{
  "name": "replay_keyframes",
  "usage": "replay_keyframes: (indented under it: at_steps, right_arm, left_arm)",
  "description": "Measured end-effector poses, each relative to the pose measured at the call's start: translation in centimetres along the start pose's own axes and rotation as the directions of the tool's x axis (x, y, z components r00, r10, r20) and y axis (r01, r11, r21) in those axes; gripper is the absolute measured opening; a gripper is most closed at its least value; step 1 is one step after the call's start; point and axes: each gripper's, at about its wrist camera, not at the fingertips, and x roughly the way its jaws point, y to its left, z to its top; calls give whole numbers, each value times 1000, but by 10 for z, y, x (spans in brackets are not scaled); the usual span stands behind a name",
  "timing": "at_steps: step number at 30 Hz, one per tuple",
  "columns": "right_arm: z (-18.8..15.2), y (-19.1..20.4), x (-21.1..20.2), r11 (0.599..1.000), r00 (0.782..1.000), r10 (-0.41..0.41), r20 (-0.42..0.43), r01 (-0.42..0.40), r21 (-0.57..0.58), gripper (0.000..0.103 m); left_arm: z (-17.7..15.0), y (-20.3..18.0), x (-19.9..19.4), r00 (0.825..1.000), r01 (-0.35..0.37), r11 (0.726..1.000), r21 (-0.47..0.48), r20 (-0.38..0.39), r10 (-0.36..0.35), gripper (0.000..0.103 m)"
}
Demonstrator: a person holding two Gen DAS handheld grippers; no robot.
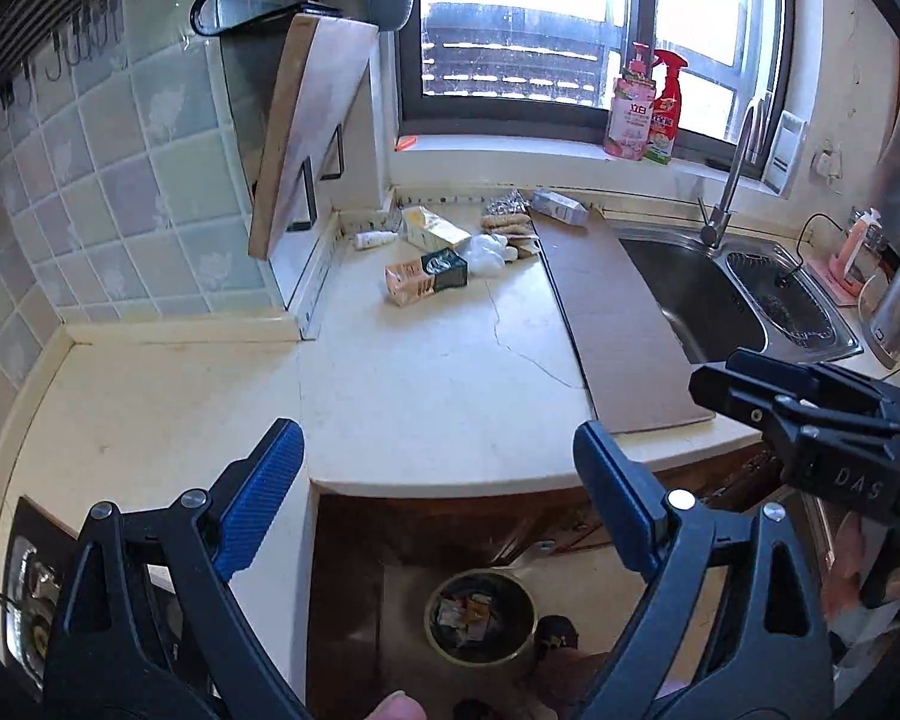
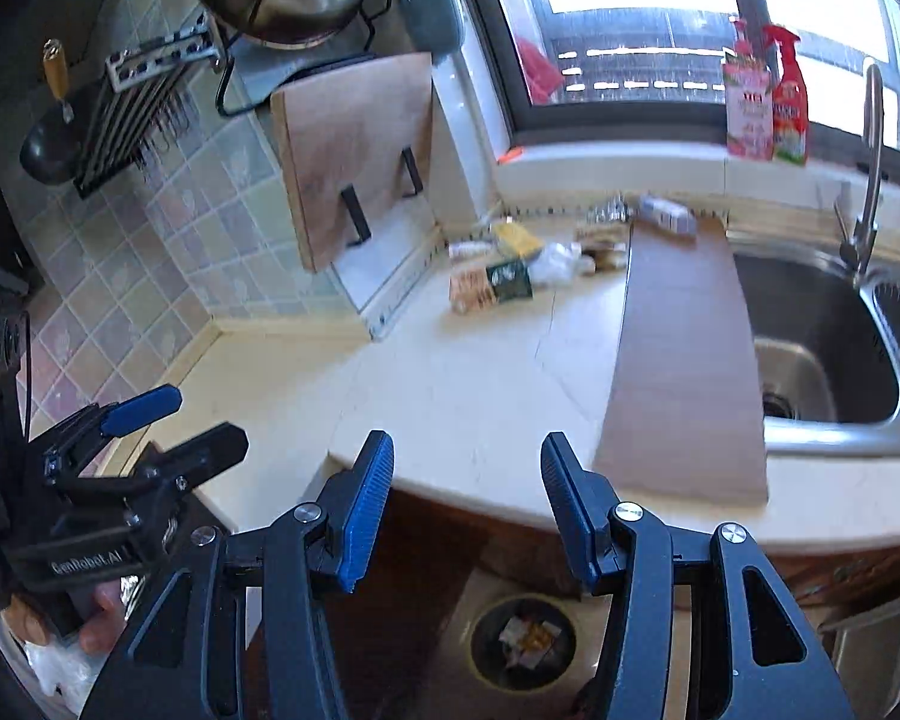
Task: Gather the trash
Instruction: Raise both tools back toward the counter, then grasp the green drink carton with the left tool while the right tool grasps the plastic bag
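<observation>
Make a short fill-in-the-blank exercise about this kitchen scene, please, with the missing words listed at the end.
1. The trash bin stands on the ____ below the counter.
2. Both the left hand-held gripper and the right hand-held gripper are open and hold ____.
3. The green box lies on the counter beside an ____ carton.
4. The two spray and soap bottles stand on the ____.

Missing words: floor; nothing; orange; windowsill

cartons (image 1: 426,277), wrappers (image 1: 504,227) heaped at counter's back; bin (image 1: 480,618) holds scraps.
</observation>
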Motion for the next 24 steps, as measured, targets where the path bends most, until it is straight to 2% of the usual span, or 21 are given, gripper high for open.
replay_keyframes:
  at_steps: [4, 9, 14, 16, 18, 24]
  right_arm:
    - [67, -13, 4, 1000, 1000, 21, 0, -21, 14, 52]
    - [136, -43, 43, 998, 998, 60, -12, -60, 29, 52]
    - [192, -87, 115, 995, 993, 91, -70, -87, 50, 52]
    - [208, -109, 147, 992, 989, 109, -103, -101, 80, 52]
    - [221, -129, 179, 987, 982, 127, -140, -111, 114, 52]
    - [250, -175, 274, 972, 956, 186, -226, -145, 187, 52]
  left_arm:
    - [45, -2, 11, 998, -53, 999, 11, 28, 53, 90]
    - [83, -11, 62, 996, -88, 996, 26, 10, 88, 90]
    - [119, -20, 147, 993, -100, 994, 36, -60, 102, 90]
    - [132, -23, 187, 989, -114, 991, 72, -85, 120, 90]
    - [140, -27, 225, 983, -131, 985, 115, -116, 145, 90]
    - [153, -24, 335, 955, -116, 977, 179, -250, 159, 90]
